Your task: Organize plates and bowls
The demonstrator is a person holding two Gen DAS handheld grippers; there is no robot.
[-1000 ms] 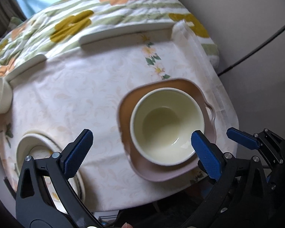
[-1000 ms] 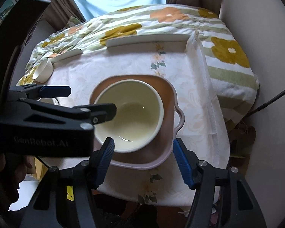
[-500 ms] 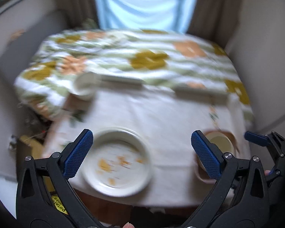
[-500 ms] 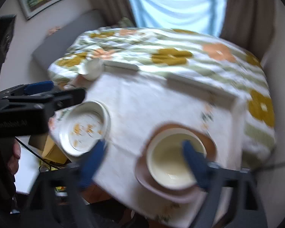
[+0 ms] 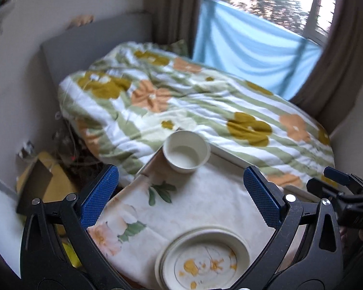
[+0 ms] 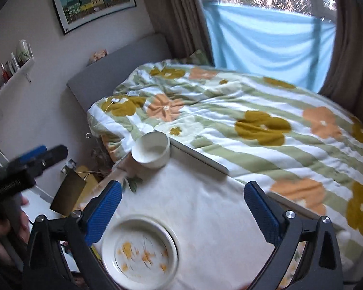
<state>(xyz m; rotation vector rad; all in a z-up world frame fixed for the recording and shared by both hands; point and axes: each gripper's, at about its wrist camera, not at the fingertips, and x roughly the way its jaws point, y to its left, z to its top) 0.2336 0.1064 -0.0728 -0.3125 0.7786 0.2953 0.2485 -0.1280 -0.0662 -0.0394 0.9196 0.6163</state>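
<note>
Hovering above the surface (image 6: pixel 205 207), both claws stand apart and empty: left claw (image 5: pixel 181 193), right claw (image 6: pixel 182 203). A plate (image 6: pixel 139 251) with orange specks lies at the near edge, below and between the blue pads. A small white bowl (image 6: pixel 151 152) sits at the far corner, beside the bed (image 6: pixel 254 120)

A table under a pale floral cloth (image 6: pixel 205 207) bears a small white bowl (image 6: pixel 152 153) and an orange-flecked white plate (image 6: pixel 140 251).
</note>
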